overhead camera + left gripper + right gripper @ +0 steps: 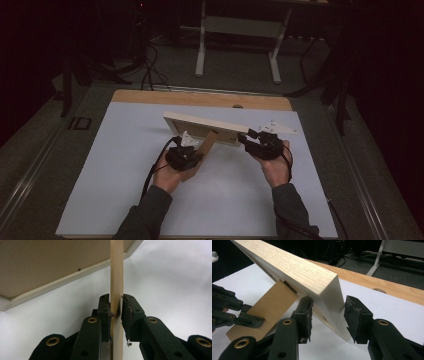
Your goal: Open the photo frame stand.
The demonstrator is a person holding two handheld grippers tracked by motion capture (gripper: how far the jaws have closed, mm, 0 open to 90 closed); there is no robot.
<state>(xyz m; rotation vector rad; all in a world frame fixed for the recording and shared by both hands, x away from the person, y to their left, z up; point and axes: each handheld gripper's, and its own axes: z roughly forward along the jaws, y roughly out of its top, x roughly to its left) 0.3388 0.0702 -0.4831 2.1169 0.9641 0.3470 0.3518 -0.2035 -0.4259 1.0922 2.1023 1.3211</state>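
Standing a picture frame (202, 127) on the white surface (120, 170): the left gripper (186, 156) pinches its cardboard back stand (116, 277), swung out. The right gripper (252, 139) straddles the frame's corner, jaws apart and one side clearly not gripping; letting go remains.

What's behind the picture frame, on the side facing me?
A brown stand flap swings out from the frame's back, and the left gripper is clamped on its edge. The white table lies beneath. The frame's front faces away, so it is hidden.
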